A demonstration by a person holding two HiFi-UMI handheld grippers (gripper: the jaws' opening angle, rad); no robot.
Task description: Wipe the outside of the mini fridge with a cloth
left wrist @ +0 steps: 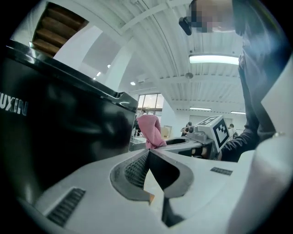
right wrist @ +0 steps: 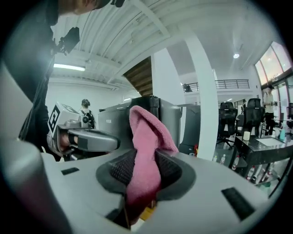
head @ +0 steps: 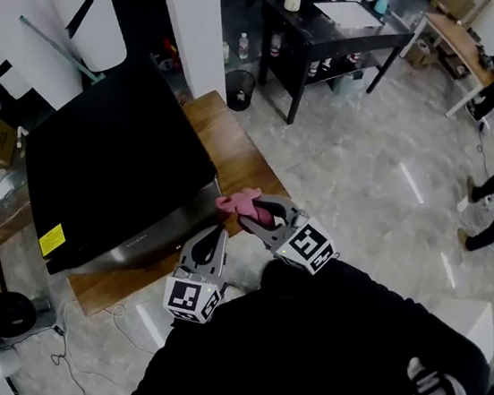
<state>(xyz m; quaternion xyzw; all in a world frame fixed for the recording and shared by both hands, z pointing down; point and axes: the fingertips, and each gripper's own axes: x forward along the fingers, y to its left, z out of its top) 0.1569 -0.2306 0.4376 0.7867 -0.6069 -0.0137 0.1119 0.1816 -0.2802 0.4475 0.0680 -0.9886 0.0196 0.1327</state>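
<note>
Closest, our left gripper (left wrist: 147, 153) has its jaws shut together on nothing. Our right gripper (right wrist: 144, 161) pinches the pink cloth (right wrist: 145, 130), just beside the black fridge (head: 106, 156), where we read letters (left wrist: 13, 106) "UXIN" and see a yellow label (head: 52, 239).

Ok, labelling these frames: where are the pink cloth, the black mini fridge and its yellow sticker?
pink cloth (right wrist: 145, 151), right gripper view, the fold clamped between the jaws.
black mini fridge (head: 111, 156), head view, middle of its flat top.
yellow sticker (head: 51, 239), head view, its centre.
</note>
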